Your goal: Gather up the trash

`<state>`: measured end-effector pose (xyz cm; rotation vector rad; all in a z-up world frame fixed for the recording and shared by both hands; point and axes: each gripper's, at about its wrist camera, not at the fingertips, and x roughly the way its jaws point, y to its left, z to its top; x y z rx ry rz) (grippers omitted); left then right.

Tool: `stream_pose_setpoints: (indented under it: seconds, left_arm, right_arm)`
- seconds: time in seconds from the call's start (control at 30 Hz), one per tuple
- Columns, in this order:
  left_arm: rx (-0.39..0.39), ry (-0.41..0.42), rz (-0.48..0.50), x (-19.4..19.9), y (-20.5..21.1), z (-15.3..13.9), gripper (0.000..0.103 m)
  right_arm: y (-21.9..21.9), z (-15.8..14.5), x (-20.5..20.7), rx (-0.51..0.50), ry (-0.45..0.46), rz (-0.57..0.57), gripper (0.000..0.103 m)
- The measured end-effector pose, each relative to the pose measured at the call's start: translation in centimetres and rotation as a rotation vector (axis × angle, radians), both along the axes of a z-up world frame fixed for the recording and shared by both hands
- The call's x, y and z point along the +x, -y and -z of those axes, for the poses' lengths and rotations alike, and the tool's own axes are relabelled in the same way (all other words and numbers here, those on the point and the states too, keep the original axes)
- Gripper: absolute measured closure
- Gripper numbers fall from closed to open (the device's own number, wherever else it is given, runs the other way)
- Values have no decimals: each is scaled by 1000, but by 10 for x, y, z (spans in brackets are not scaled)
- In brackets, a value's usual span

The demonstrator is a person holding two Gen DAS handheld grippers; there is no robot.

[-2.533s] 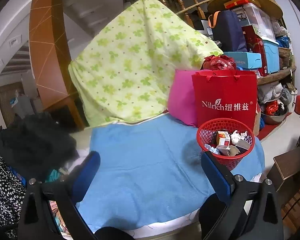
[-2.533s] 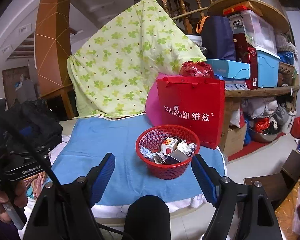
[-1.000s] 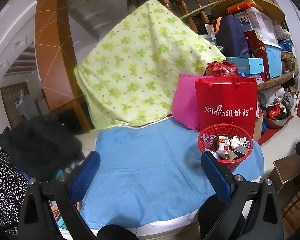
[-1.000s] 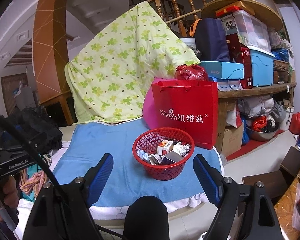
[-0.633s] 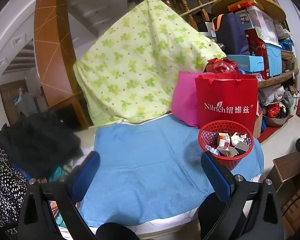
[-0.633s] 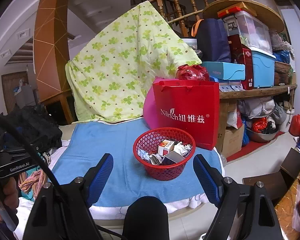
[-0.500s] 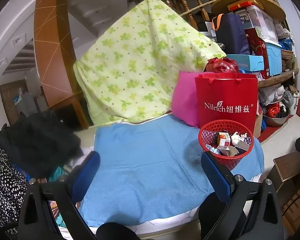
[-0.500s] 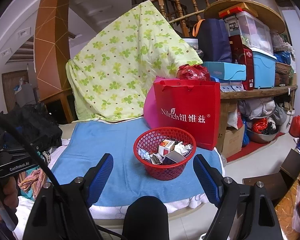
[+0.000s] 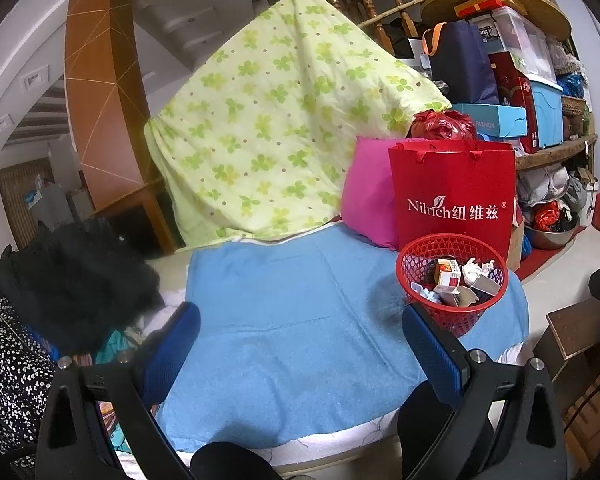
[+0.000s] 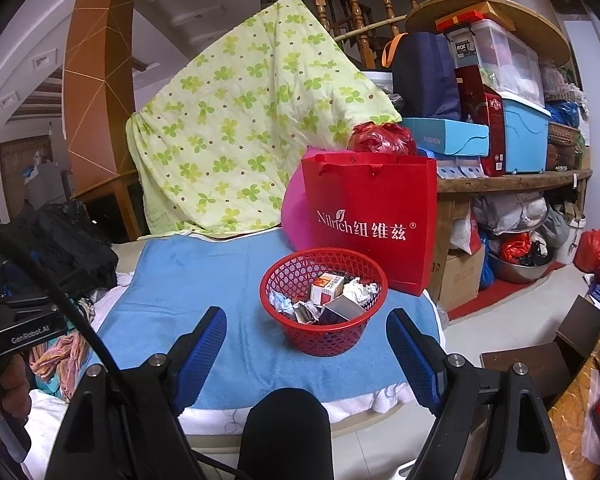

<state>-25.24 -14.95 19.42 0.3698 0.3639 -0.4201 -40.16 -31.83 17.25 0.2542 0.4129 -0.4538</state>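
Note:
A red mesh basket (image 10: 324, 336) stands on the blue towel (image 10: 204, 284) near its right end; in the left wrist view the same basket (image 9: 452, 318) is at the right. Inside lie small cartons, crumpled white paper and bluish scraps. My right gripper (image 10: 306, 334) is open, held back from the basket, which shows between its blue pads with nothing gripped. My left gripper (image 9: 300, 336) is open over the bare towel (image 9: 292, 312), empty. The left gripper's body, held by a hand (image 10: 4, 380), shows at the left edge of the right wrist view.
A red paper bag (image 10: 370, 220) and a pink cushion (image 10: 296, 216) stand behind the basket. A green flowered quilt (image 10: 240, 132) hangs behind the towel. Black clothes (image 9: 68, 280) are piled at left. Shelves of boxes (image 10: 512, 136) fill the right; a brown stool (image 10: 540, 364) stands on the floor.

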Motion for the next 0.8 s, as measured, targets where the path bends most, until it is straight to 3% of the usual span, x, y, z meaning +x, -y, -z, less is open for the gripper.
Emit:
stream_pose_setpoints:
  seconds: [0.8]
  left_arm:
    - [-5,22,13,-6,-3,-3,3]
  right_arm:
    - [-3,-3,-6,-17,24,12,18]
